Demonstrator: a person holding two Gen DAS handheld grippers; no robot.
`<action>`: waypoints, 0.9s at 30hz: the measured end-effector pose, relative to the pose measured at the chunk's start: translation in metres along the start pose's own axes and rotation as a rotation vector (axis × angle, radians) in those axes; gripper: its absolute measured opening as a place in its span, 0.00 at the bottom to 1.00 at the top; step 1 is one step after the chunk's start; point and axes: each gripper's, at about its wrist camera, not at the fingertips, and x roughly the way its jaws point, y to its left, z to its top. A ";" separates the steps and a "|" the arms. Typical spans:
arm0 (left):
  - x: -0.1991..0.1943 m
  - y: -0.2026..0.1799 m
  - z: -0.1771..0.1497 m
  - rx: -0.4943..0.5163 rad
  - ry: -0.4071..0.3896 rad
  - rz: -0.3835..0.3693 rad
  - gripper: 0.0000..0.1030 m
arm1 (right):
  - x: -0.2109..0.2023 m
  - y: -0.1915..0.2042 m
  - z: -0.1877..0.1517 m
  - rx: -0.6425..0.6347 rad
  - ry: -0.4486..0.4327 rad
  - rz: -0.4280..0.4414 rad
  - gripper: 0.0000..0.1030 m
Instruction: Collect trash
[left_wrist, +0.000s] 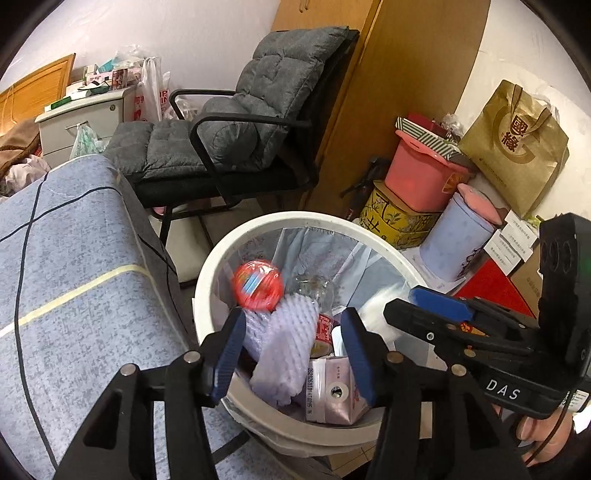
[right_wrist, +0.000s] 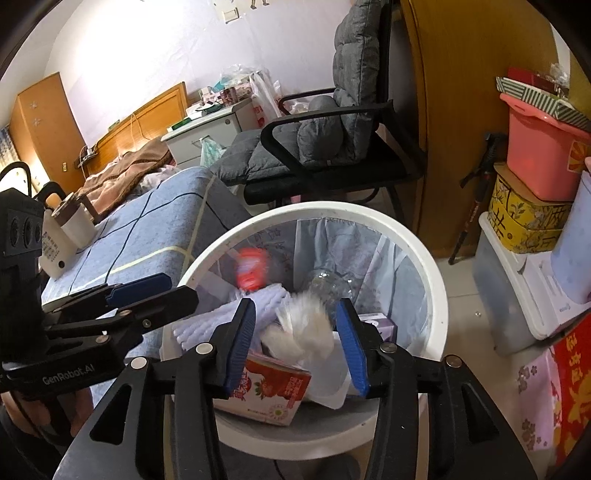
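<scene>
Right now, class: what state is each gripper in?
Left gripper: open, holding nothing, above the white bin.
Right gripper: open, holding nothing, above the same bin.

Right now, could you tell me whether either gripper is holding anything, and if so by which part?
Nothing is held. The left gripper and right gripper both stand open over the white bin; a red item and white tissue appear blurred, loose inside.
</scene>
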 end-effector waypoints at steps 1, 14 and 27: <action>-0.002 0.000 0.000 -0.001 -0.005 0.003 0.54 | -0.002 0.001 0.000 -0.004 -0.003 -0.006 0.45; -0.048 -0.006 -0.016 0.014 -0.057 0.053 0.55 | -0.051 0.029 -0.013 -0.044 -0.063 -0.009 0.45; -0.105 -0.012 -0.056 0.015 -0.109 0.163 0.55 | -0.104 0.070 -0.050 -0.113 -0.110 0.009 0.45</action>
